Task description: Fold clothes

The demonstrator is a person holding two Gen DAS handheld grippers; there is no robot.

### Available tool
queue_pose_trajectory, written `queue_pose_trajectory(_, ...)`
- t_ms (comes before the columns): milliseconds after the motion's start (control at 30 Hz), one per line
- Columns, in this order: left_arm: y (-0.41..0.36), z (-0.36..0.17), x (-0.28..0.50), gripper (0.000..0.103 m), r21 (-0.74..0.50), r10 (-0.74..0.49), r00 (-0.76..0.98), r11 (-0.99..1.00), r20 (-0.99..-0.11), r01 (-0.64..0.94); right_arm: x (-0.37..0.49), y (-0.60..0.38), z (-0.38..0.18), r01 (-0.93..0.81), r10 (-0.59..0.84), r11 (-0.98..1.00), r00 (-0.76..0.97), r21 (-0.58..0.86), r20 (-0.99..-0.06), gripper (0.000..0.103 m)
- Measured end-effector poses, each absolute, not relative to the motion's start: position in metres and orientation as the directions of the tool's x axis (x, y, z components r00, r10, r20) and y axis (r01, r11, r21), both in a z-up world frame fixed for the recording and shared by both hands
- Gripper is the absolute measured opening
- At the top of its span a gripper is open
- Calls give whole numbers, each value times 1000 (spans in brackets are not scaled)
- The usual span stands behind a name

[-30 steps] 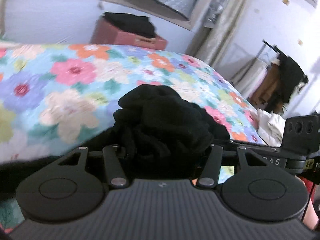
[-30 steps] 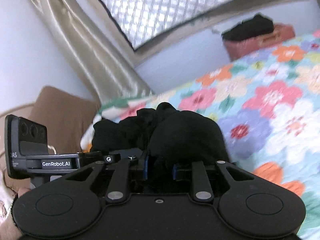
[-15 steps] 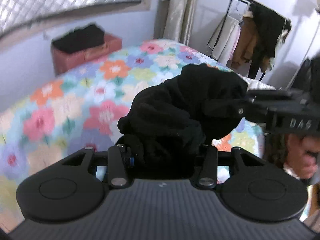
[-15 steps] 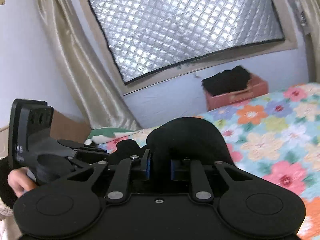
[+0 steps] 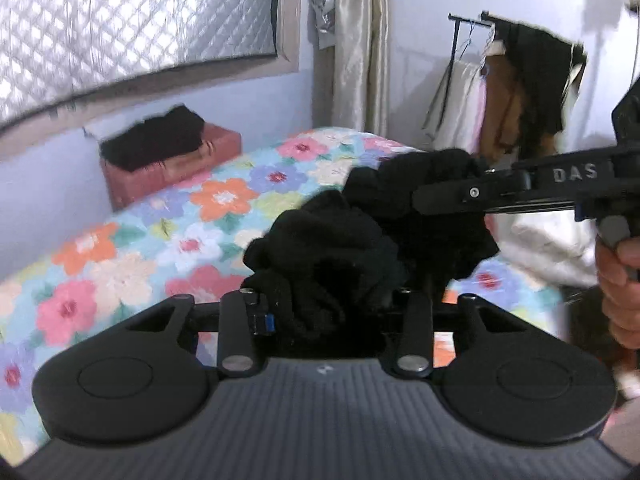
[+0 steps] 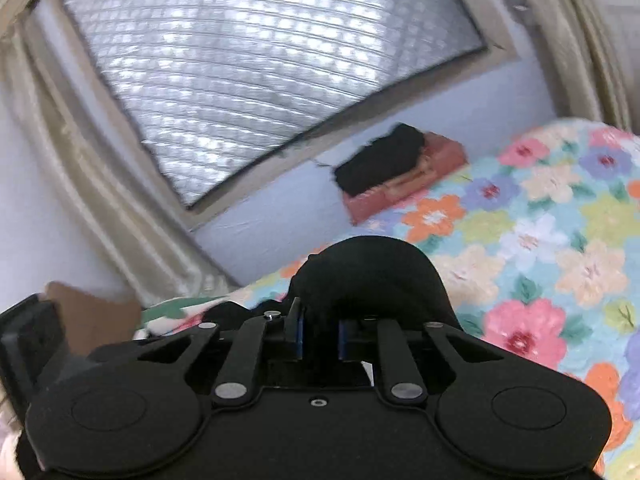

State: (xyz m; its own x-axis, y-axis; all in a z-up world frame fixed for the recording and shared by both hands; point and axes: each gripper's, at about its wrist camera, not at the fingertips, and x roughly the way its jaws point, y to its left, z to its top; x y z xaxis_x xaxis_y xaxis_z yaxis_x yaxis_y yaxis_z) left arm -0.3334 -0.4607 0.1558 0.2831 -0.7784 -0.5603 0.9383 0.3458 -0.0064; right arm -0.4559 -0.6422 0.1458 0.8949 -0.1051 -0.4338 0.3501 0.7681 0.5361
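Black garment (image 5: 332,248) is held bunched above the flowered bedspread (image 5: 168,240), carried between both tools and not resting on the bed. Left gripper (image 5: 332,320) is clamped on a thick wad of the cloth; its jaws stand partly apart only because the fabric fills the gap. Right gripper (image 6: 319,336) is clenched on a rounded fold of the same garment (image 6: 372,280), blue pads pressed close on either side. In the left view, the right gripper (image 5: 420,200) reaches in from the right side with cloth draped over its tip.

Risks from this state:
- Garment is crumpled, and no edge or corner can be identified. Spreading it from these holds would likely leave twists and an uneven fold.
- Each hold takes several layers. Pulling the tools apart may slip a layer free and drop one side.
- Tools are close together; further closing could knock them together.
- Red box (image 5: 168,168) with dark clothing on it sits at the far edge of the bed, well apart.
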Motion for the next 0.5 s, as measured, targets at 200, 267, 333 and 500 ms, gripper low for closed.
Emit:
queue_pose_trajectory(200, -486, 101, -315, 33, -75, -724, 237, 370, -648, 926, -451, -676, 83, 353, -90, 727, 899, 589, -429, 17)
queue_pose_trajectory(267, -493, 89, -304, 32, -77, -703, 245, 392, -668, 917, -447, -686, 63, 359, -75, 697, 897, 620, -435, 16)
queue_pose_trajectory(333, -502, 77, -294, 31, -71, -677, 254, 413, -690, 908, -441, -695, 49, 363, -71, 695, 894, 621, -442, 15)
queue_pose_trajectory(500, -526, 49, -281, 31, 9, -618, 307, 436, -724, 900, -428, -702, 32, 395, -125, 750, 872, 530, -473, 14)
